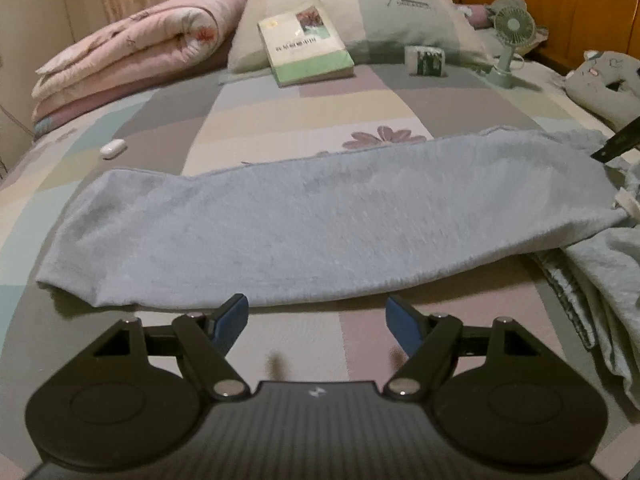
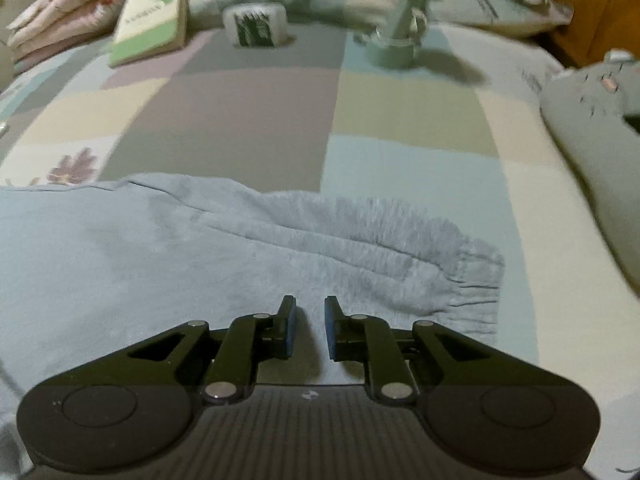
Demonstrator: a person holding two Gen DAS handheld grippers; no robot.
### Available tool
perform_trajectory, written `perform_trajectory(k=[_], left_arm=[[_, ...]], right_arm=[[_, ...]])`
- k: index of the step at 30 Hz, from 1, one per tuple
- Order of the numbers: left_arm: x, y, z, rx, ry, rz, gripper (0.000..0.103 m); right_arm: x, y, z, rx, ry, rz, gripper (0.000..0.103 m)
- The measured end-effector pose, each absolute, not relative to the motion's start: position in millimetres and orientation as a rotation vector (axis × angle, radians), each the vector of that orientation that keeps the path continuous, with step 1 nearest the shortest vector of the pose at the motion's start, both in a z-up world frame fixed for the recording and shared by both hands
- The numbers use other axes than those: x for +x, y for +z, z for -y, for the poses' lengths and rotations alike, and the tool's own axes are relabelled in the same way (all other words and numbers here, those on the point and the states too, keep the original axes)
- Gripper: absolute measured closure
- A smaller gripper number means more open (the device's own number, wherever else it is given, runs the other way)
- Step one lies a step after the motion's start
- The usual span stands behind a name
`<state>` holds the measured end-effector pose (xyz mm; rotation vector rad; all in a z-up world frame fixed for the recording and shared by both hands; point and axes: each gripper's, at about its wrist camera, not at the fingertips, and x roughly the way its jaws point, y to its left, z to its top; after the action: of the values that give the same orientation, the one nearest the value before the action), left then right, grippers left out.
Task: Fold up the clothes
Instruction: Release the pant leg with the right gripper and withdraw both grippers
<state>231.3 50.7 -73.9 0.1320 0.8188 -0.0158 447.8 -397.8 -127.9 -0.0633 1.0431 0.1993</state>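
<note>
Garment (image 1: 320, 232), pale blue, fleecy, folded lengthwise

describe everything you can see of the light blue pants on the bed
The light blue pants are soft, fleecy-looking fabric, laid flat across the patchwork bedsheet, folded lengthwise into one long band. The leg end lies left, the gathered elastic waistband right, with a white drawstring tip showing. Another grey-blue garment touches the waist end. The right gripper hovers above the waist; nothing sits between its fingers.

Each gripper, left gripper (image 1: 318, 312) and right gripper (image 2: 310, 322), has black linkage arms, silver pivot screws, blue finger pads, round black housings and a ribbed grey body.
</note>
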Motion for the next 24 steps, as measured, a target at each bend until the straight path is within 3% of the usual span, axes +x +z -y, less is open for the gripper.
perform_trajectory(k=[11, 17, 21, 24], left_arm=[[245.0, -94.1, -35.7, 0.126, -0.070, -0.849, 0.027], [227.7, -83.6, -38.5, 0.110, -0.084, -0.837, 0.027], [213.0, -75.5, -40.3, 0.093, -0.093, -0.828, 0.026], [200.2, -69.9, -38.1, 0.083, -0.114, -0.821, 0.026]], right_arm=[[465.9, -133.4, 405.4, -0.059, 0.130, -1.012, 0.081], [430.5, -94.2, 398.0, -0.114, 0.136, -0.961, 0.057], [379.3, -59.2, 392.4, -0.111, 0.158, -0.901, 0.026], [339.0, -41.8, 383.4, -0.115, 0.190, -0.875, 0.023]])
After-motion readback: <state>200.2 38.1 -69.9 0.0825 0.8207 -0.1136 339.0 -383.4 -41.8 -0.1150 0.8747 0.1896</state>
